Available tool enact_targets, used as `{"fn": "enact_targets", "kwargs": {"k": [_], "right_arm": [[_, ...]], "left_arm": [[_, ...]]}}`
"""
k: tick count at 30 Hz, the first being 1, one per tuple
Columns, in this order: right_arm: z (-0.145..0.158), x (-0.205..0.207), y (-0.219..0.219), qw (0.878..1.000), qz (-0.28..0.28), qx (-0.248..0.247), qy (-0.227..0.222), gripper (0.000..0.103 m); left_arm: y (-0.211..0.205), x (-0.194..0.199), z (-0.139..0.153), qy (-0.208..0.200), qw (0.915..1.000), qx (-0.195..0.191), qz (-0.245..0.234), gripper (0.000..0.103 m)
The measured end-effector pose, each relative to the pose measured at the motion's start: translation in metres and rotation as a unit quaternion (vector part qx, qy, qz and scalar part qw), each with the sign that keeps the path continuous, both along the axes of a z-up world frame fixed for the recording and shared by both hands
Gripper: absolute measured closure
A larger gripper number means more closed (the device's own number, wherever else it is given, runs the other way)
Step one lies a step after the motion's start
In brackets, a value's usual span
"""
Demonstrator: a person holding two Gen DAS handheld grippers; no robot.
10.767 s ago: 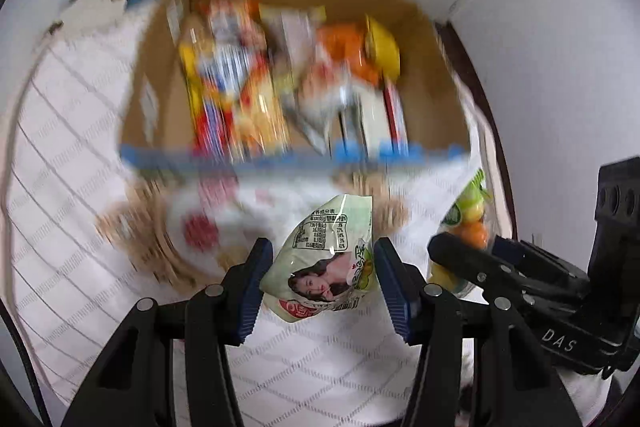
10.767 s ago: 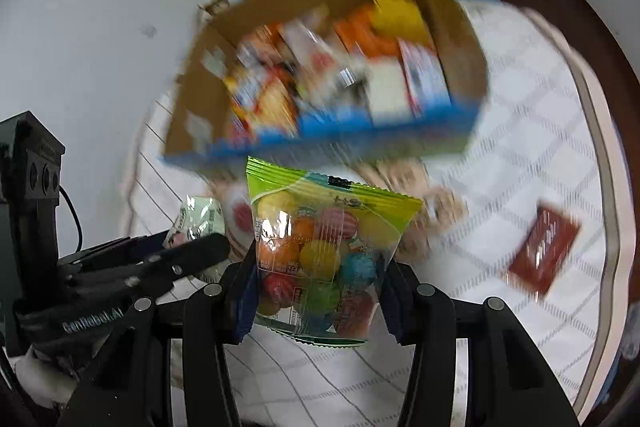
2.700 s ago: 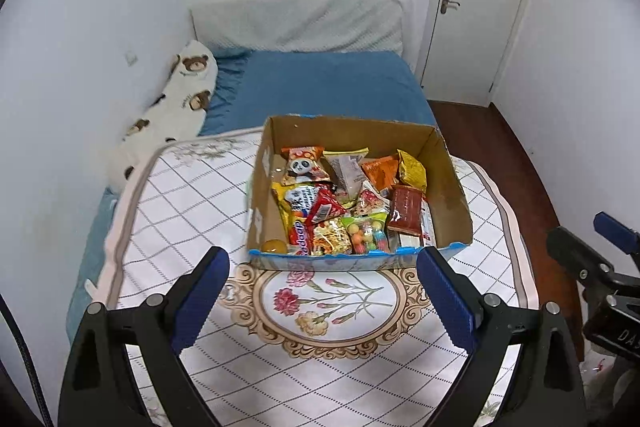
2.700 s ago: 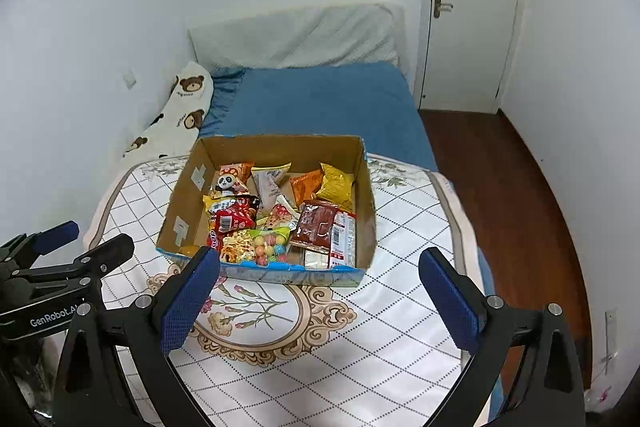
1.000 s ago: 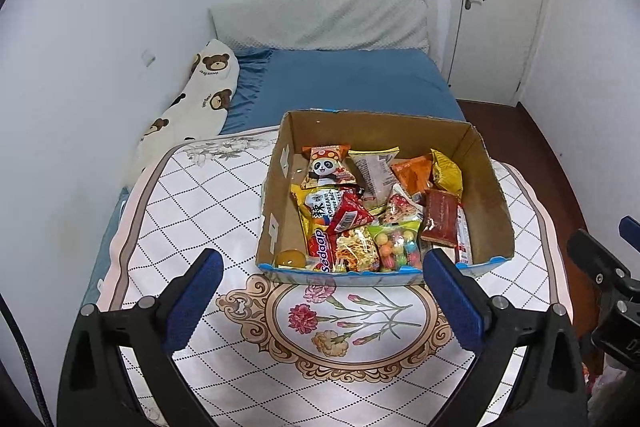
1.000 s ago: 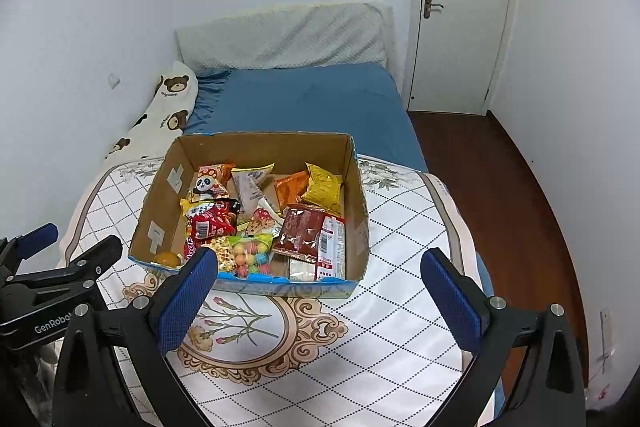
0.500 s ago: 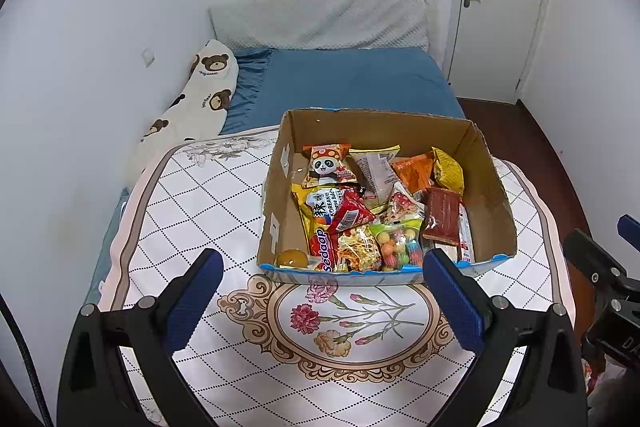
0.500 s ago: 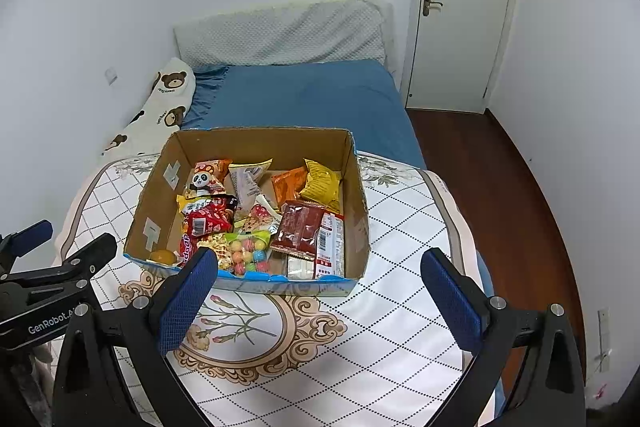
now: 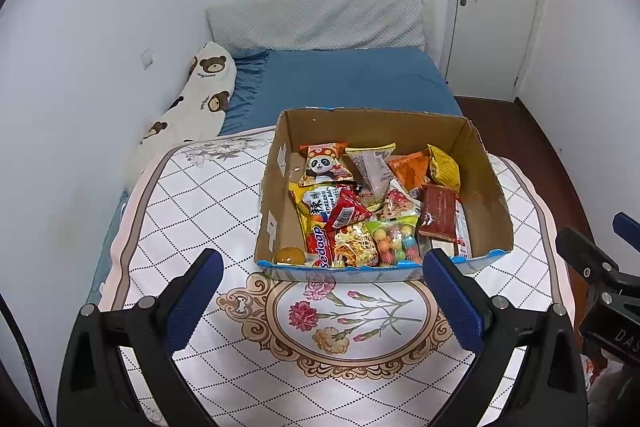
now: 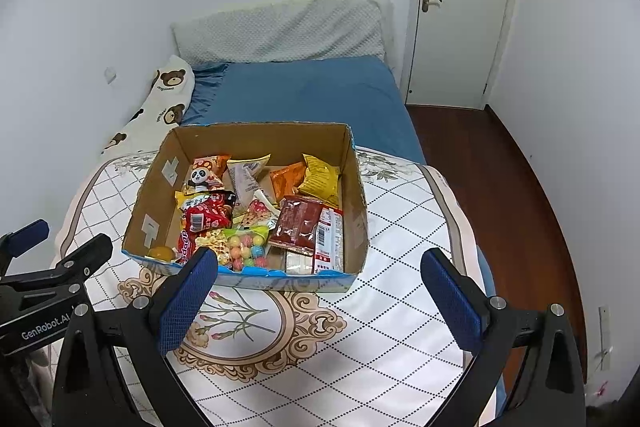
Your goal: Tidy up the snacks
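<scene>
I have both tools pulled back from the table (image 9: 208,211), low in each frame. My left gripper (image 9: 320,269) has its jaws spread wide, the blue pads (image 9: 192,297) far apart at lower left and lower right of the left view, with nothing between them but the patterned cloth below. My right gripper (image 10: 320,267) is just as wide apart and holds nothing either; its left pad (image 10: 186,297) overlaps the near front corner of the box in the picture, though it does not look to be touching it.

The cardboard box (image 9: 486,183) sits at the centre of both views, on the far half of the white diamond-print tablecloth (image 10: 400,339), just beyond the flower medallion. The snacks are all inside it, piled toward the middle and right. A panda packet (image 9: 322,165) lies at the back left, a yellow bag (image 10: 320,179) at the back right, a brown packet (image 9: 438,213) along the right side, a clear bag of coloured candy balls (image 9: 394,241) at the front middle, and a small orange round thing (image 9: 290,255) in the front left corner.

Behind the table, in the upper half of both frames, is a bed (image 10: 312,91) with a blue sheet, a bear-print pillow (image 9: 200,95) along its left edge, and a white door (image 10: 460,7) at upper right.
</scene>
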State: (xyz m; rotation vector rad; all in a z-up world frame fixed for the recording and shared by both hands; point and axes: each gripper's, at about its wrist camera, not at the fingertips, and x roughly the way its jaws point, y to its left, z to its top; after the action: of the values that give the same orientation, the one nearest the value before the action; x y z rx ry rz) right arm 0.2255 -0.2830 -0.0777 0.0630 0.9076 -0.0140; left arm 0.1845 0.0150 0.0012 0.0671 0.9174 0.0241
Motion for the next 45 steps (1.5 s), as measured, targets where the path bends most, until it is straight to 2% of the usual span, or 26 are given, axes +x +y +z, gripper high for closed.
{"fn": "enact_targets", "kwargs": {"k": [45], "right_arm": [[-0.0025,-0.0075,-0.0037,1.0,0.0,0.013,0.008,0.0]], "left_arm": [[-0.0051,-0.0085,0.0007,-0.002,0.9999,0.008,-0.007,0.001]]}}
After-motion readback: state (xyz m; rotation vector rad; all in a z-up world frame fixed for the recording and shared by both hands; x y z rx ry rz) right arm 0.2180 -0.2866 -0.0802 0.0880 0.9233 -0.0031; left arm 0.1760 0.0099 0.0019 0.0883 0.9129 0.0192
